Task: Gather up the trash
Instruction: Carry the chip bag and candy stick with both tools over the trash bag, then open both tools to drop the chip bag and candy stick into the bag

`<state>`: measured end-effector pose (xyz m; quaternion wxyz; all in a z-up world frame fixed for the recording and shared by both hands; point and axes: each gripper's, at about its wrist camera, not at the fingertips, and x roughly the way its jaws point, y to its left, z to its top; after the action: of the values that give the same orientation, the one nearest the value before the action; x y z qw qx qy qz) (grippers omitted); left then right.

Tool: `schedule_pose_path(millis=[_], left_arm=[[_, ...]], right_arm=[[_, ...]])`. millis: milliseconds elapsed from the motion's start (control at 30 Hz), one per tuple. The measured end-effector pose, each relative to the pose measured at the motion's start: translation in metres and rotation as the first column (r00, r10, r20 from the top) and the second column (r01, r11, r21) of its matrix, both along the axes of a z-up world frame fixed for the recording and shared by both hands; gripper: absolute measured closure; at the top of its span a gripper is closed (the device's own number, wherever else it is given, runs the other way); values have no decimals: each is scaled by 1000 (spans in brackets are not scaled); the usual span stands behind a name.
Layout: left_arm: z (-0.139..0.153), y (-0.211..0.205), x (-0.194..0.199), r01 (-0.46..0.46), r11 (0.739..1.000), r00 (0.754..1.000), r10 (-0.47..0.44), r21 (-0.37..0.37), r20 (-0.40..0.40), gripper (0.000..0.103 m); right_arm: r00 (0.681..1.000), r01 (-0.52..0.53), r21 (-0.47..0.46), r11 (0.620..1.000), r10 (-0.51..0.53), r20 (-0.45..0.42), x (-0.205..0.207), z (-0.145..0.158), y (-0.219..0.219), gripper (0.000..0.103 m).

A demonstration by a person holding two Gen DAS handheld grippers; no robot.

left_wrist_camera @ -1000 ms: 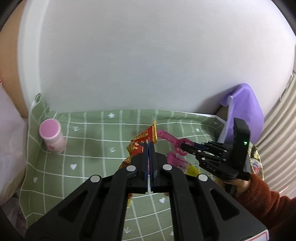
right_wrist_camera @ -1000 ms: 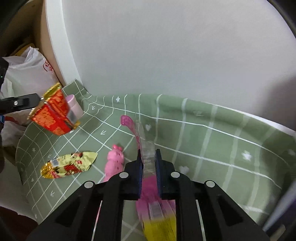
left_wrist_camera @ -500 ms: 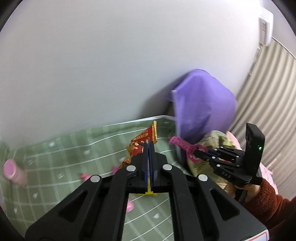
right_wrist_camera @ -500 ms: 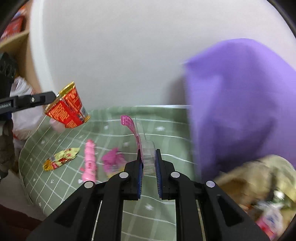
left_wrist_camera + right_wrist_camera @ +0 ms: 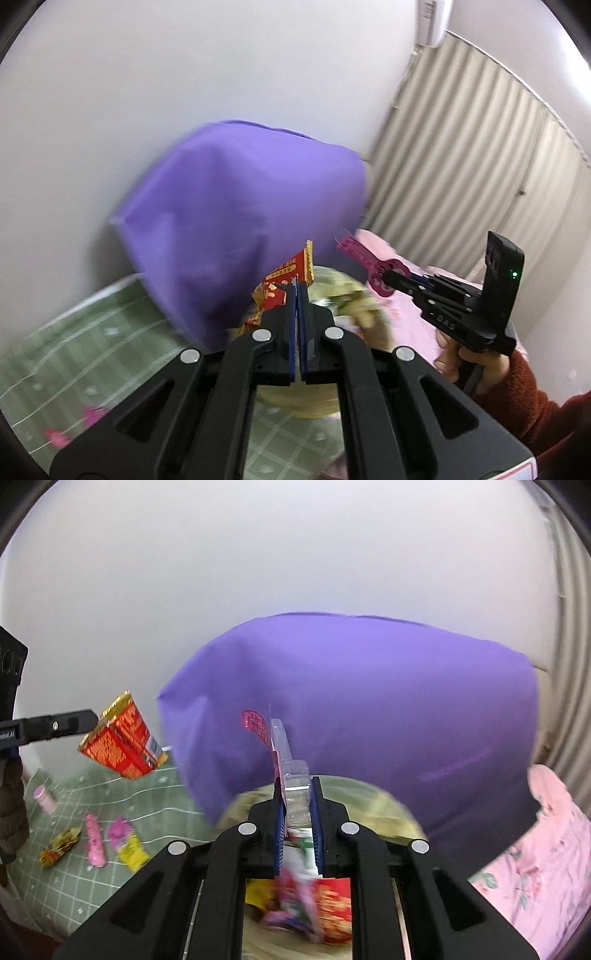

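My left gripper (image 5: 298,291) is shut on a red and gold snack wrapper (image 5: 286,277), which also shows in the right wrist view (image 5: 123,747), held in the air. My right gripper (image 5: 297,786) is shut on a clear plastic blister pack with a pink card (image 5: 280,753); the pack also shows in the left wrist view (image 5: 364,258). Both hover over a pale yellow-green bin (image 5: 369,805) that holds several colourful wrappers (image 5: 317,908). A purple bag (image 5: 369,701) stands behind the bin.
On the green checked cloth (image 5: 159,805) at the left lie a yellow wrapper (image 5: 61,847), a pink tube (image 5: 95,840), a pink and yellow pack (image 5: 127,843) and a small pink bottle (image 5: 44,799). Pink bedding (image 5: 546,856) is at the right. A white wall is behind.
Both grippers have swung right from over the green cloth to over the bin by the purple bag, each still holding its piece of trash.
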<state>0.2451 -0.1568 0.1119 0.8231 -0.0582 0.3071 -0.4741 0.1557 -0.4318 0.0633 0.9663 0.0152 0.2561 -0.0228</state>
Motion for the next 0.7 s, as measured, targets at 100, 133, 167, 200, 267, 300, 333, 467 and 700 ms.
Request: schedule_pose_path(millis=[100, 133, 167, 200, 267, 300, 333, 467, 700], left_arm=[[-2, -30, -3, 76, 997, 997, -76, -23, -31, 102], [-3, -43, -5, 103, 994, 994, -104, -27, -42, 102], [-5, -52, -5, 125, 992, 991, -126, -31, -53, 102], [-9, -66, -6, 154, 987, 985, -157, -37, -74, 102], [-16, -82, -7, 184, 982, 977, -187, -38, -102, 102], [-22, -93, -7, 201, 979, 971, -204, -35, -121, 102], [-26, -98, -7, 209, 977, 968, -212, -30, -132, 102], [-50, -119, 0, 218, 976, 957, -213, 3, -195, 102], [-95, -129, -2, 190, 972, 953, -149, 136, -265, 102]], right_arm=[[999, 53, 5, 999, -53, 10, -19, 4, -21, 89], [998, 68, 8, 998, -68, 12, -25, 4, -27, 89], [997, 80, 11, 997, -80, 11, -29, 4, -31, 89], [996, 93, 17, 996, -93, 7, -33, 2, -38, 89], [994, 110, 32, 993, -110, -2, -39, 0, -49, 89], [993, 114, 41, 993, -114, -7, -41, -2, -53, 89], [993, 116, 52, 992, -116, -10, -42, -3, -57, 89], [994, 110, 86, 990, -108, -26, -42, -11, -68, 89], [996, 59, 121, 991, -50, -73, -16, -33, -66, 89]])
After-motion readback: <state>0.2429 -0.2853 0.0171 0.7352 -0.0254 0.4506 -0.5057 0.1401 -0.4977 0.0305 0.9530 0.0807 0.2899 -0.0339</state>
